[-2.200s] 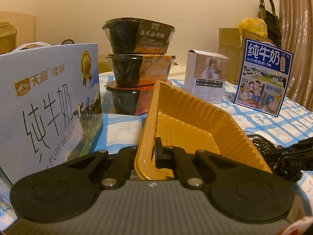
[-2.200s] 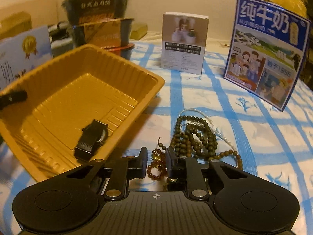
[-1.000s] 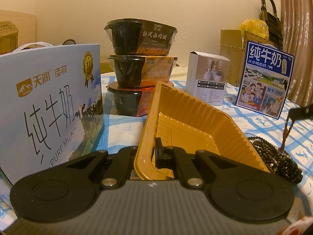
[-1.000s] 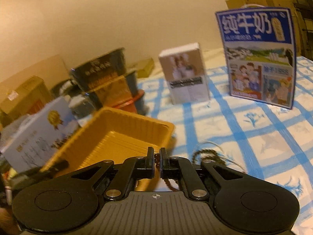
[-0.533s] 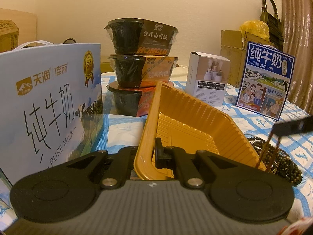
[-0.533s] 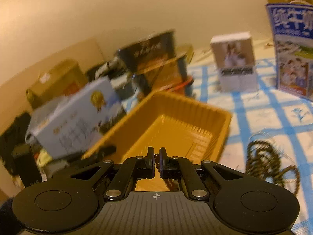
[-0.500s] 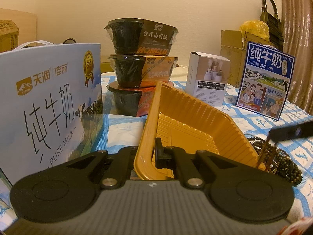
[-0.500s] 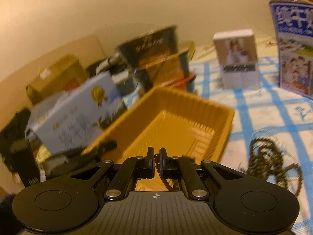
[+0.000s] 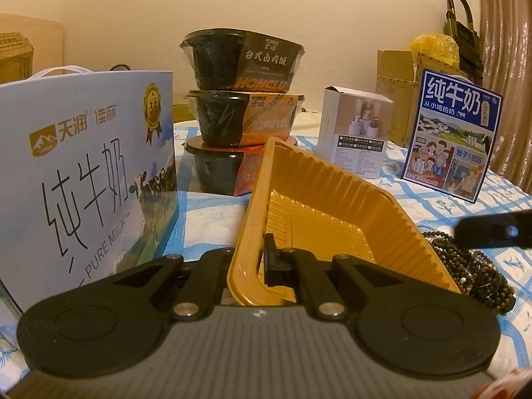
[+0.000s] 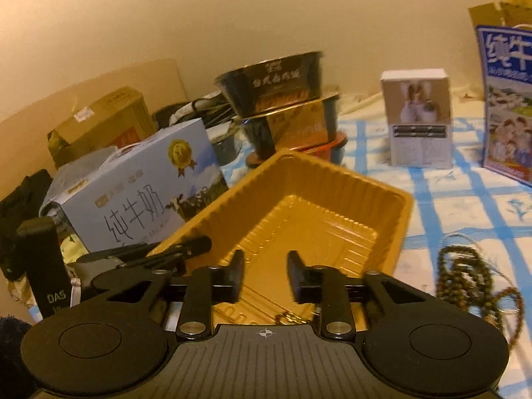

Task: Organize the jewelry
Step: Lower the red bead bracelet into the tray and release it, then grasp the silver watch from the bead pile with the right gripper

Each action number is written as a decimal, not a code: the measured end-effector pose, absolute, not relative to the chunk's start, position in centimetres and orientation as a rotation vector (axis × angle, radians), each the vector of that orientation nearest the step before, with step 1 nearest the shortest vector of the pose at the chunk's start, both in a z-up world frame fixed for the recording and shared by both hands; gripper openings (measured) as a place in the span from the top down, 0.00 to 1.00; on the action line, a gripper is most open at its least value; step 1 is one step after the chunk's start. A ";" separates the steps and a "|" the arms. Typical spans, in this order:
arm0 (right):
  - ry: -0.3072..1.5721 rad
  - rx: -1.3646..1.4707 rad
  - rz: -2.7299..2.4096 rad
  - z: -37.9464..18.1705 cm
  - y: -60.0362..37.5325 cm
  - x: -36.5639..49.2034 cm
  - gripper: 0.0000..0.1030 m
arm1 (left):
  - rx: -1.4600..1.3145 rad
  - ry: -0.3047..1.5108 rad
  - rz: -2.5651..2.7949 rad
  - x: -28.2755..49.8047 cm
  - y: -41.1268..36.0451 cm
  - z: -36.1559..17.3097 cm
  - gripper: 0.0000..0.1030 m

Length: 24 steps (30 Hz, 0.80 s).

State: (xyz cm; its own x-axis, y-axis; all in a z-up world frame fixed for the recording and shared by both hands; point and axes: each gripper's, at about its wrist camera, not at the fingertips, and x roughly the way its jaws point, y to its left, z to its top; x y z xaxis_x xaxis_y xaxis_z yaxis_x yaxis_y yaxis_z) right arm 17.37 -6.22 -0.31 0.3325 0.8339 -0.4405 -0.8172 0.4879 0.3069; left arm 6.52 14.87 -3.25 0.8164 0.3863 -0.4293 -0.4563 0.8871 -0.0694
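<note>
So the left gripper (image 9: 259,259) is clamped shut on the near rim of the yellow plastic tray (image 9: 332,199). Right gripper (image 10: 264,276) is over the tray, jaws just opened, nothing between them. Dark bead necklaces (image 10: 465,279) lie on the checkered tablecloth (image 10: 465,206) just beside the tray's right edge.

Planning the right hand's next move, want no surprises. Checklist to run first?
1. Left gripper shut on the tray rim: ok.
2. Right gripper jaws have just been opening, nothing between them: ok.
3. Beaded piece landed in the tray: cannot tell, only a bit shows under the gripper.
4. Bead strings in the tray: not ok, they lie on the cloth beside it.
5. Tray floor has room for more: ok.
</note>
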 end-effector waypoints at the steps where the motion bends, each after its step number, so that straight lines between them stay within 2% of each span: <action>1: 0.592 0.022 1.054 -0.4 -6.8 17.3 0.65 | -0.172 0.420 0.452 6.5 14.9 -3.3 0.95; 11: 0.733 0.044 0.686 -3.4 -15.0 20.2 0.64 | -0.173 0.418 0.452 6.5 14.8 -3.3 0.95; 16: 0.783 0.145 0.574 -4.2 -18.5 22.1 0.64 | -0.174 0.418 0.452 6.5 14.8 -3.3 0.95; 24: 0.786 0.223 0.613 -3.8 -17.8 22.9 0.64 | -0.165 0.419 0.455 6.6 14.5 -3.3 0.95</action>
